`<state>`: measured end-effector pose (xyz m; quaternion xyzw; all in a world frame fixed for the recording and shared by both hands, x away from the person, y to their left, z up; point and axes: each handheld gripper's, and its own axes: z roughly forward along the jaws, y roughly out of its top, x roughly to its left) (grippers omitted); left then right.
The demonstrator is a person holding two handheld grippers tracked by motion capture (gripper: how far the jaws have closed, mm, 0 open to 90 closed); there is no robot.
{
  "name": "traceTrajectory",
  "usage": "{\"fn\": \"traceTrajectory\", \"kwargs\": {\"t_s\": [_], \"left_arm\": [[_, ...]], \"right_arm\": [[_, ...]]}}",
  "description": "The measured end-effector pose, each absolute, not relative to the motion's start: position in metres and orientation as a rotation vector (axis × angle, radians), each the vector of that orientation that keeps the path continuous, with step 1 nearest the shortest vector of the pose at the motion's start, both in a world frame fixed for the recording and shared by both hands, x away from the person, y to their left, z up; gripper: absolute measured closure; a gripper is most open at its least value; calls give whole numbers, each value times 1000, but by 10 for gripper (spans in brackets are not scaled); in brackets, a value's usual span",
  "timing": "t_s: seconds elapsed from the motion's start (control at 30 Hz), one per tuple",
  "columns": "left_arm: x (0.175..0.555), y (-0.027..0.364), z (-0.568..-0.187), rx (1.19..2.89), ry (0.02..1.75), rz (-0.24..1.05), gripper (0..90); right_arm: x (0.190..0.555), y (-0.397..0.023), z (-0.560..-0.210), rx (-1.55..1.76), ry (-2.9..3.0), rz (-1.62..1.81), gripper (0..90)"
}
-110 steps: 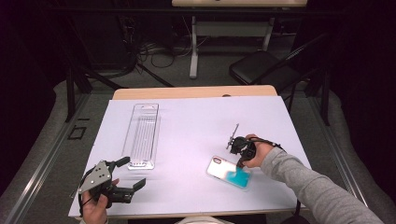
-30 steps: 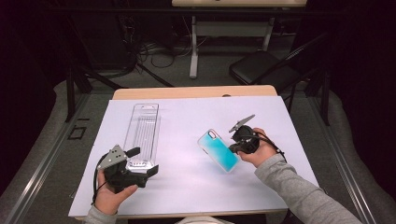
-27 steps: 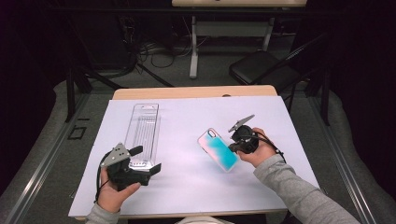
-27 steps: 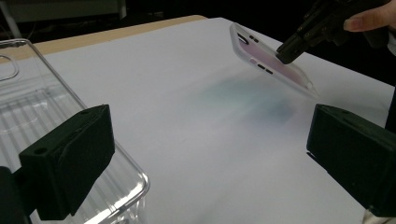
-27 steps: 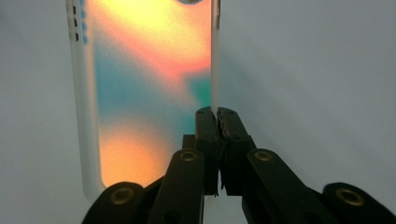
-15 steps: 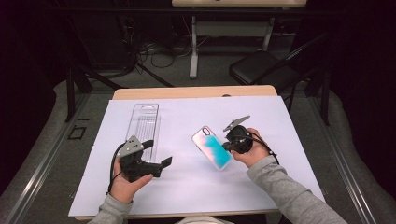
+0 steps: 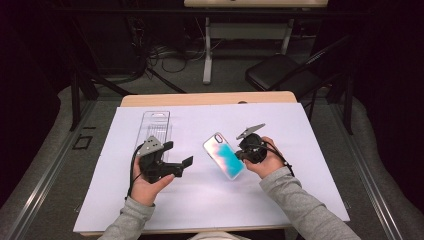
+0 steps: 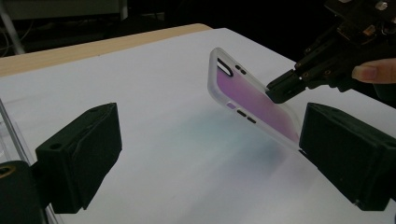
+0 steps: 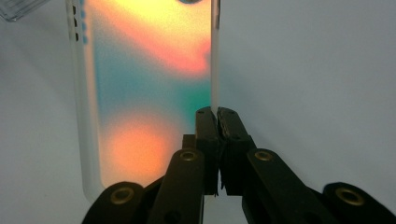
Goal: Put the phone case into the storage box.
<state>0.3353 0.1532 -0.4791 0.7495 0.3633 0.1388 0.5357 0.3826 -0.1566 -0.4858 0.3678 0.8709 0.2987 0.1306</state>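
Observation:
A translucent phone case [image 7: 223, 155] with a pink and teal tint hangs tilted above the white sheet, camera cutout at its far end. My right gripper [image 7: 239, 155] is shut on the case's right long edge; the right gripper view has the two jaws pressed together [image 9: 216, 114] on the rim of the case [image 9: 149, 84]. My left gripper [image 7: 177, 153] is open, a short way left of the case. In the left gripper view the case [image 8: 252, 100] floats ahead between the wide-apart jaws [image 8: 210, 158], with the right gripper [image 8: 279, 91] clamped on it.
A clear plastic packaging tray [image 7: 156, 125] lies lengthwise at the back left of the white sheet [image 7: 300, 130], just beyond my left hand. The wooden table edge [image 7: 210, 98] runs along the back. A black chair [image 7: 280, 72] stands on the floor behind.
The right gripper has lifted the case off the sheet and carried it left. The left gripper has moved up and right from the front corner toward the case, staying open.

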Motion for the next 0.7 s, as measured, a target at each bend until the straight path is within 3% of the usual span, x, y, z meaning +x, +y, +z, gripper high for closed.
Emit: {"fn": "traceTrajectory", "kwargs": {"t_s": [0.7], "left_arm": [[359, 133, -484, 1773, 917, 324, 153]], "right_arm": [[382, -150, -482, 1083, 2481, 950, 879]]}}
